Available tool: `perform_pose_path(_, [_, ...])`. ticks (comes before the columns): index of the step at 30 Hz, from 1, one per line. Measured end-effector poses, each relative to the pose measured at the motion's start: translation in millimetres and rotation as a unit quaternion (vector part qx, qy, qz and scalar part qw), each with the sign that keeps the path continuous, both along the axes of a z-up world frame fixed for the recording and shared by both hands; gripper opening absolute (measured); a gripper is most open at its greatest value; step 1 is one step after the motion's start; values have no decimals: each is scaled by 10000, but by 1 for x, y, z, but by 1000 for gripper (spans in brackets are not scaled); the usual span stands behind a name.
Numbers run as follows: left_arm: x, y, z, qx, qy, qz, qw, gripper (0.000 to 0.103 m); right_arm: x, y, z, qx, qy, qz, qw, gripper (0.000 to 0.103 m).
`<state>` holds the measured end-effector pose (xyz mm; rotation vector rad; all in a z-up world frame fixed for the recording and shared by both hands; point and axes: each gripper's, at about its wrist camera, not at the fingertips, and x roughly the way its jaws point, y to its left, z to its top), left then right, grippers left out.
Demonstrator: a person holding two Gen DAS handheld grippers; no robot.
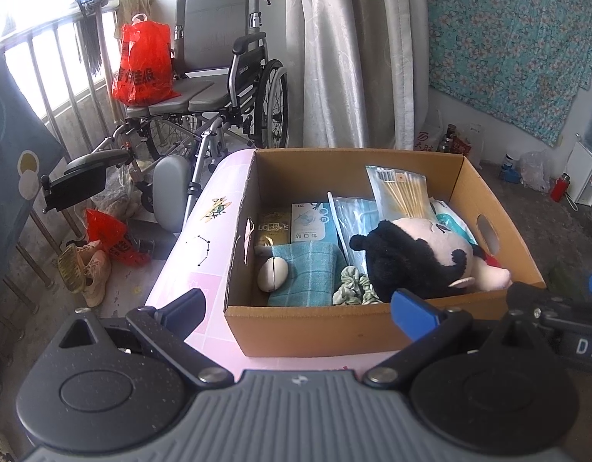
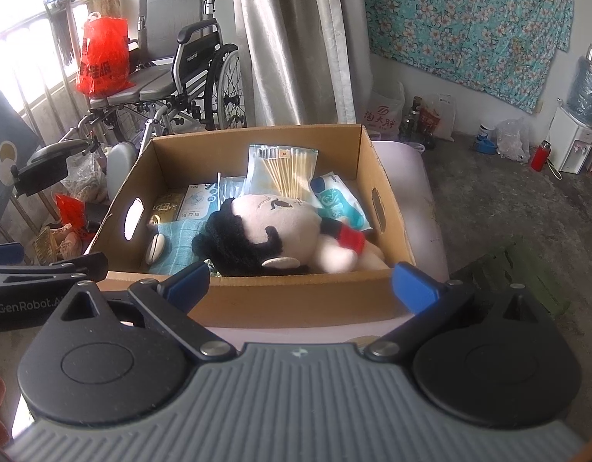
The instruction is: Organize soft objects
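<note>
Plush doll (image 2: pixel 280 231) lying in the cardboard box (image 2: pixel 296 296) just ahead of both grippers, left gripper (image 1: pixel 300 308) and right gripper (image 2: pixel 301 283) spread wide and empty (nothing held), likely to snag the green scrunchie (image 1: pixel 353 288) beside it or drag the box off the pink table (image 1: pixel 203 254).

Black-and-pink plush doll (image 2: pixel 280 231), teal checked cloth (image 1: pixel 307 273), brown cardboard box (image 1: pixel 315 331).
</note>
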<state>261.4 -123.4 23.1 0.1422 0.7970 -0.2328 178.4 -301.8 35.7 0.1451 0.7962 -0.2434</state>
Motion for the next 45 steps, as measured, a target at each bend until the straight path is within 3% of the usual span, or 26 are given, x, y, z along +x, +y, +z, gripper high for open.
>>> perform_pose_path(45, [3, -5, -9, 188, 108, 42, 9998, 103, 7, 4, -11, 88, 160, 82, 9998, 102])
